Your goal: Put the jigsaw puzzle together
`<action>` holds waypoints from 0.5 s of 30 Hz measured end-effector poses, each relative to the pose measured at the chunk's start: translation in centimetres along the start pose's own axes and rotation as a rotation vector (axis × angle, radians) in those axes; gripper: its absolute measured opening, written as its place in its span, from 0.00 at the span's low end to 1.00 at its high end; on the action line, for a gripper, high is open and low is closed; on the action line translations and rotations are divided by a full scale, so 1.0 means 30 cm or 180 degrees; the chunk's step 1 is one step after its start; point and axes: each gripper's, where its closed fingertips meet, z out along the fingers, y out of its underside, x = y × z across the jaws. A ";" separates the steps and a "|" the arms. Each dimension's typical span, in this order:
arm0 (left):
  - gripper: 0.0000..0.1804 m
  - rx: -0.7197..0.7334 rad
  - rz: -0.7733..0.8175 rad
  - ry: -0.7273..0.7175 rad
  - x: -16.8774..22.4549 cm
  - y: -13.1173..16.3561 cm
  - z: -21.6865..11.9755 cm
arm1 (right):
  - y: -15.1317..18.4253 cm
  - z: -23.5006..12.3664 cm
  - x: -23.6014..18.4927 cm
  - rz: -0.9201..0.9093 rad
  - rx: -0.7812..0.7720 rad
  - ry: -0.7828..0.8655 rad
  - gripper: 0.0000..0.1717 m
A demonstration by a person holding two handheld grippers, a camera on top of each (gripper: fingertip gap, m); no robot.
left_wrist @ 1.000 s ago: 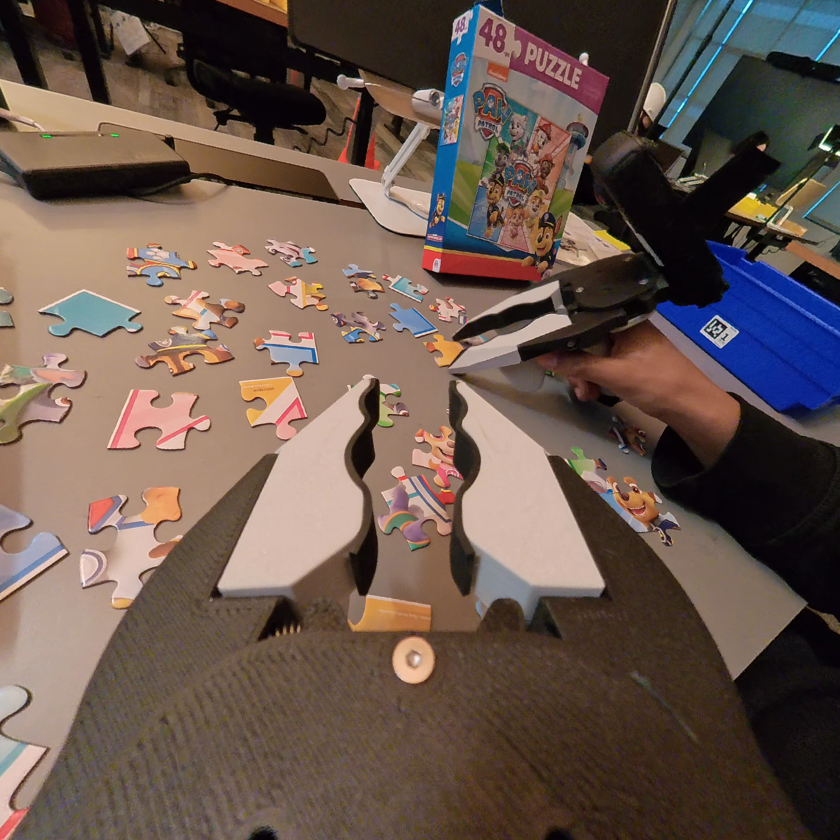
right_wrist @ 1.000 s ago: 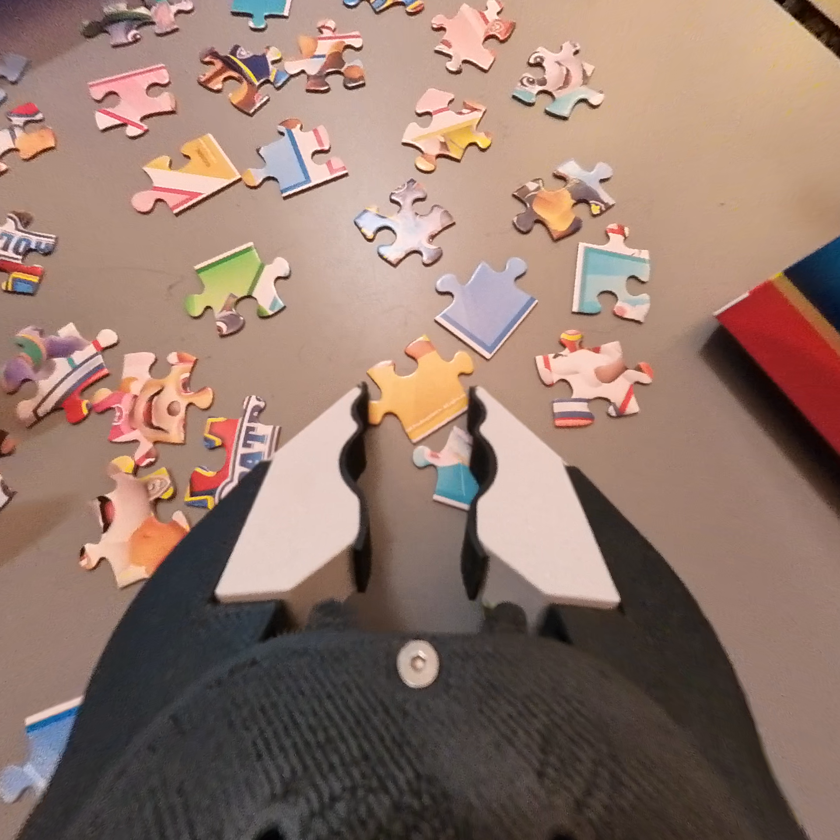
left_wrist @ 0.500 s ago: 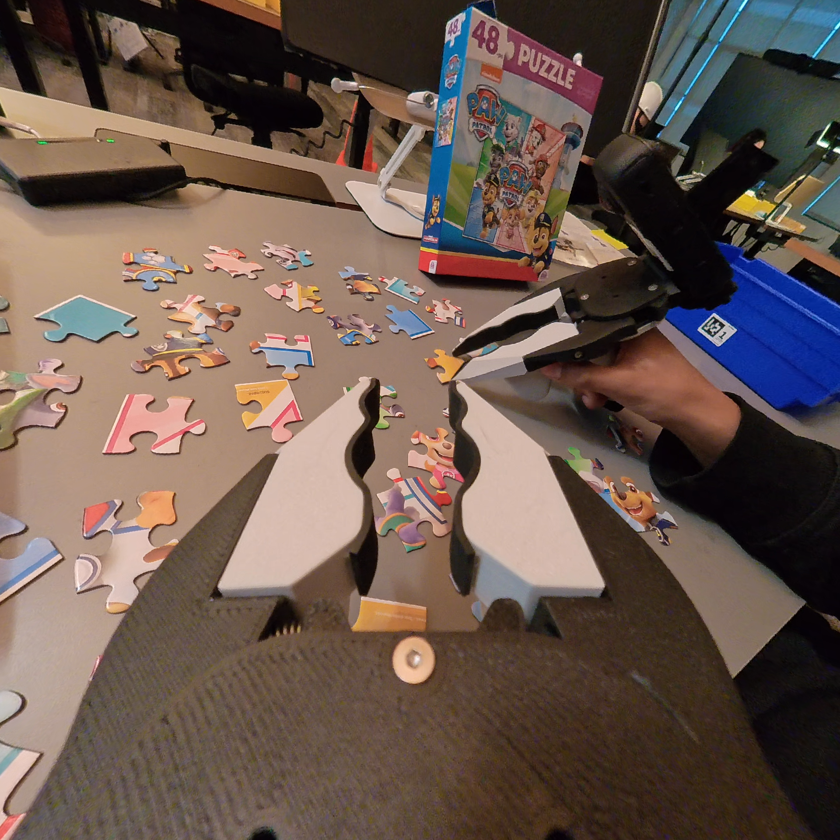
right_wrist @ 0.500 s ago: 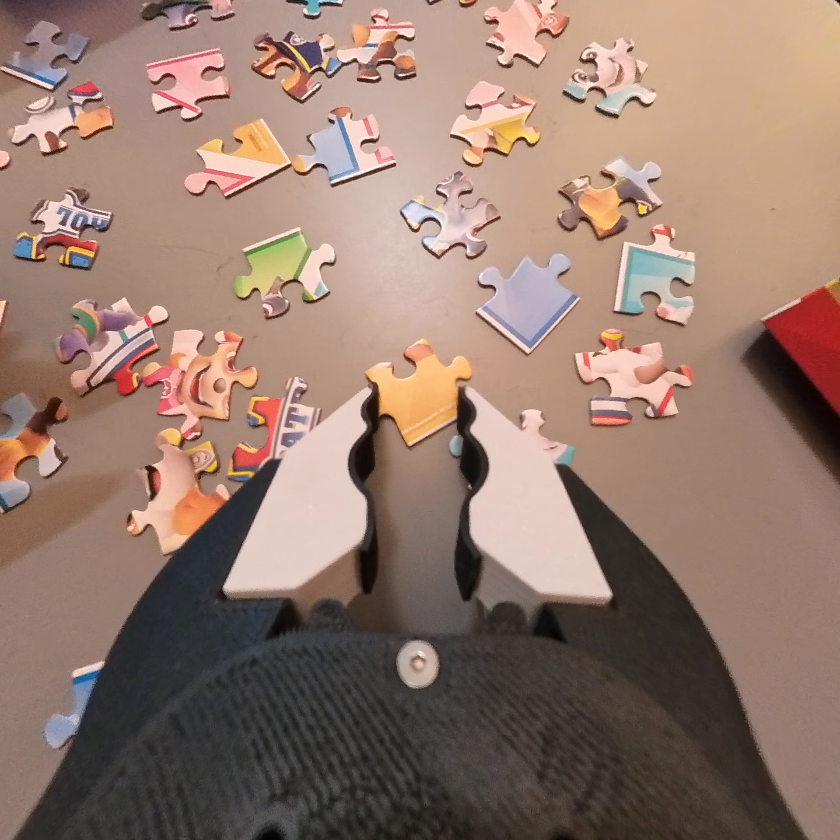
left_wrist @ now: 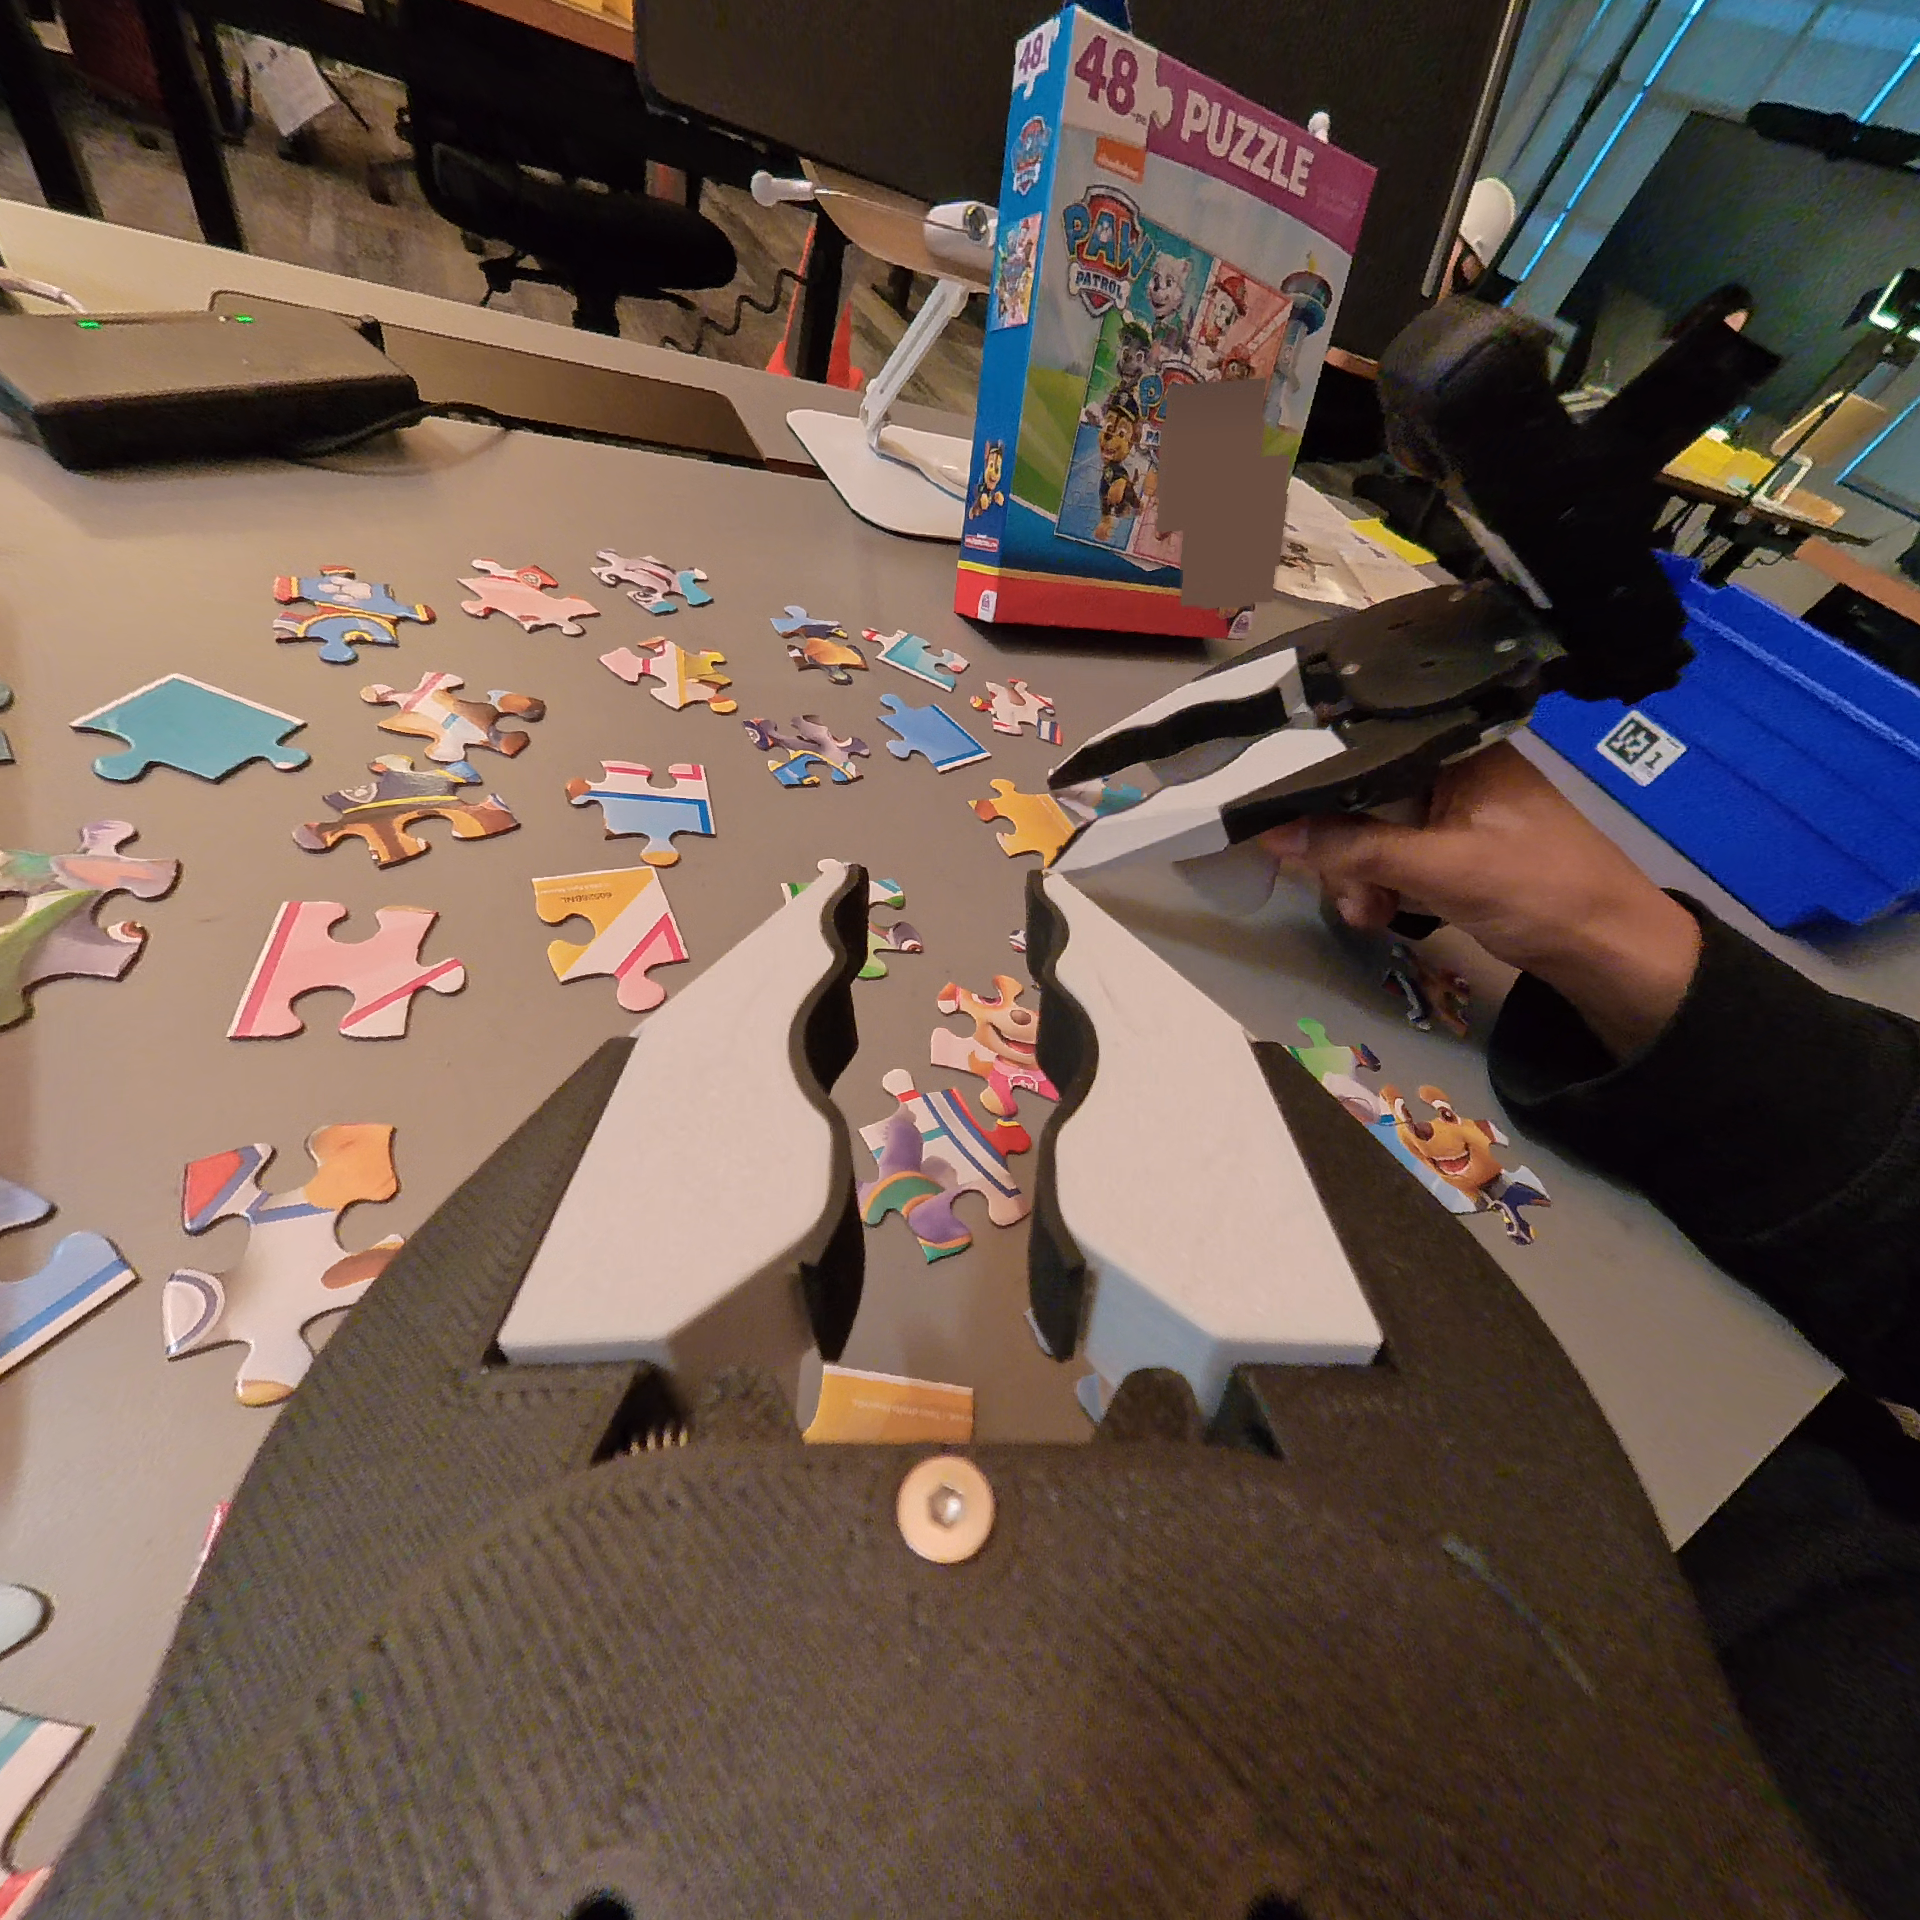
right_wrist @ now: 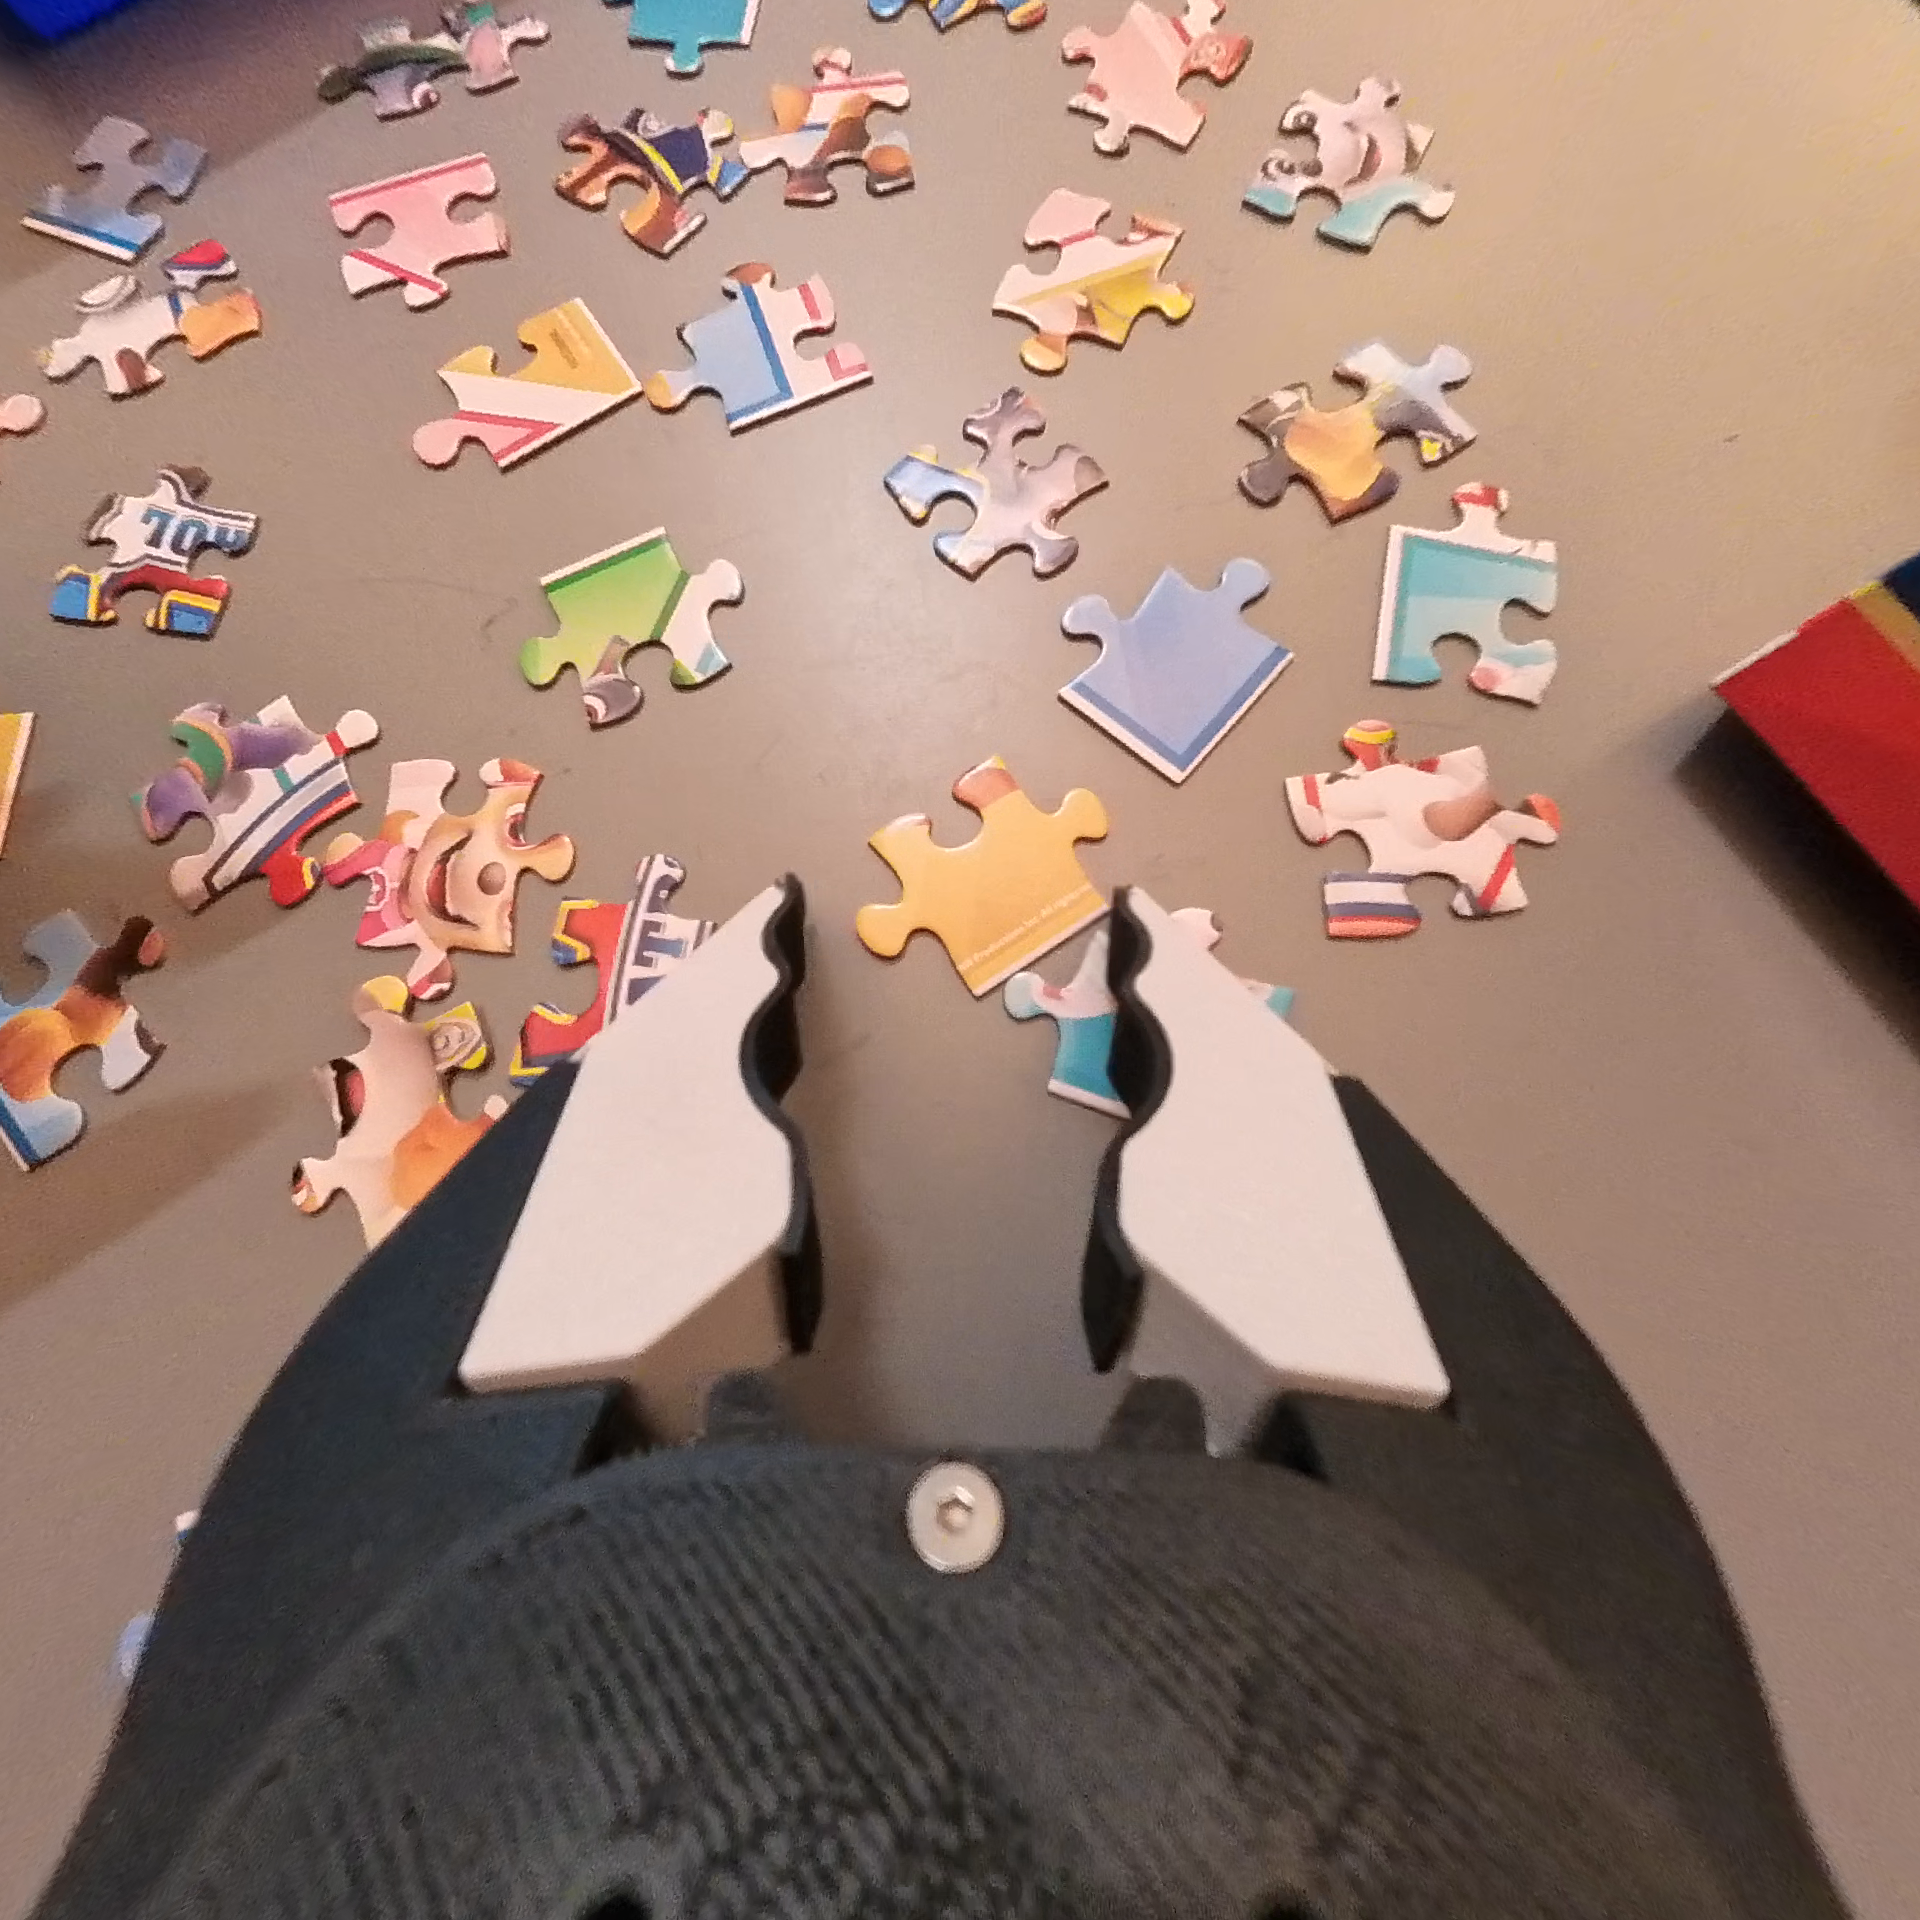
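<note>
A puzzle box (left_wrist: 1153, 364) bears printed writing; right tool (right_wrist: 956, 914), wide and bare, hovers just short of a yellow piece (right_wrist: 987, 883); left tool (left_wrist: 943, 904) narrow, gripping nothing

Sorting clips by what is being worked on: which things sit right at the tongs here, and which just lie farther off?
At the tongs:
- right tongs, open, yellow puzzle piece lying flat between the tips
- teal piece, partly under one finger
- left tongs, open, above a purple-striped piece

Lying about:
- pink piece and other scattered pieces
- puzzle box
- blue bin
- black device
- white stand
</note>
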 end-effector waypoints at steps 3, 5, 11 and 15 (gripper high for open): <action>0.15 0.0000 -0.0024 0.0006 -0.004 0.002 0.000 | -0.003 0.014 0.006 -0.0051 -0.0040 0.0060 0.34; 0.15 0.0002 -0.0035 0.0008 -0.006 0.002 0.000 | -0.006 0.019 0.007 -0.0129 -0.0068 0.0103 0.30; 0.15 0.0009 -0.0025 0.0000 -0.006 -0.001 -0.002 | -0.009 0.021 -0.019 -0.0188 -0.0067 0.0045 0.19; 0.15 0.0010 -0.0021 0.0003 -0.004 -0.001 -0.003 | -0.006 0.017 -0.027 -0.0232 -0.0079 0.0048 0.19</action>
